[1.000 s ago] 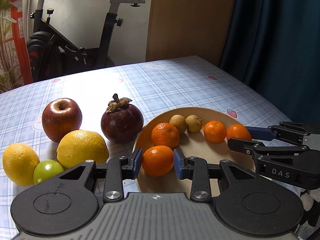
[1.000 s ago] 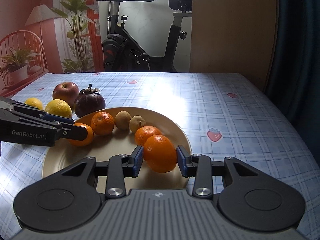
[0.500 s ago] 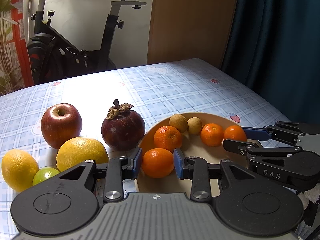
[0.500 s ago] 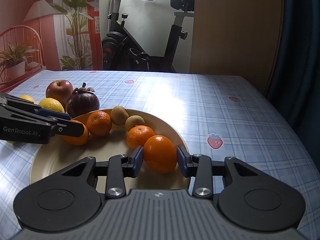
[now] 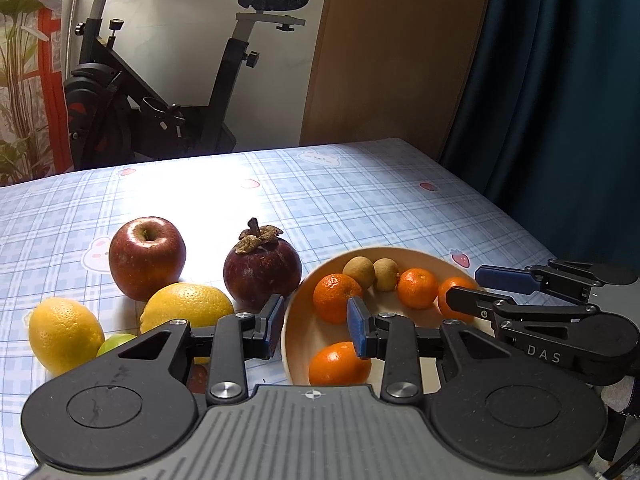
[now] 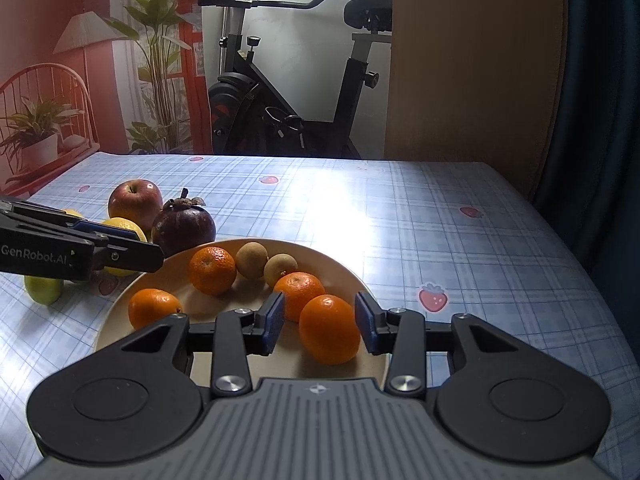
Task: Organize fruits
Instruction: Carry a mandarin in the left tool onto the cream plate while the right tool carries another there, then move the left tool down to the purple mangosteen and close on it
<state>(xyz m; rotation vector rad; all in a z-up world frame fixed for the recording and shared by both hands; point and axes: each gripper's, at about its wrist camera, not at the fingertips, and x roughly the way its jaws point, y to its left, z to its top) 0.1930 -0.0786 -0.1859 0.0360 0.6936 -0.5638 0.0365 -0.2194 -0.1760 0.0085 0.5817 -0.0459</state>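
Counts: 1 plate, 4 tangerines, 2 longans, 1 apple, 1 mangosteen, 2 yellow citrus, 1 green fruit. All are on the blue plaid tabletop.

Plate is beige, round and shallow, and holds 6 fruits. Positions below are from the right wrist view.
- Front tangerine sits at 5 o'clock on the plate. It is glossy orange and slightly oval.
- Second tangerine is just behind it at 11 o'clock, and the two look like they touch.
- Third tangerine is near the far rim, at 11 o'clock on the plate.
- Fourth tangerine is at the 9 o'clock edge.
- The longans are small, dull brown and side by side at 12 o'clock.

Off the plate, toward 10 o'clock:
- The mangosteen is dark purple with a dry calyx and sits just beside the rim.
- The apple is red and lies behind the mangosteen.
- One yellow citrus is partly hidden by the left gripper, and the other is further out.
- The green fruit is small and lies at 9 o'clock.

Right gripper: fingers have just been opening. The front tangerine is between the blue pads with a gap on each side, so it is not gripped and rests on the plate.

Left gripper: fingers are apart and hold nothing. They hover over the plate's rim, and the fourth tangerine lies below them on the plate.

An exercise bike stands behind the tabletop at 12 o'clock.
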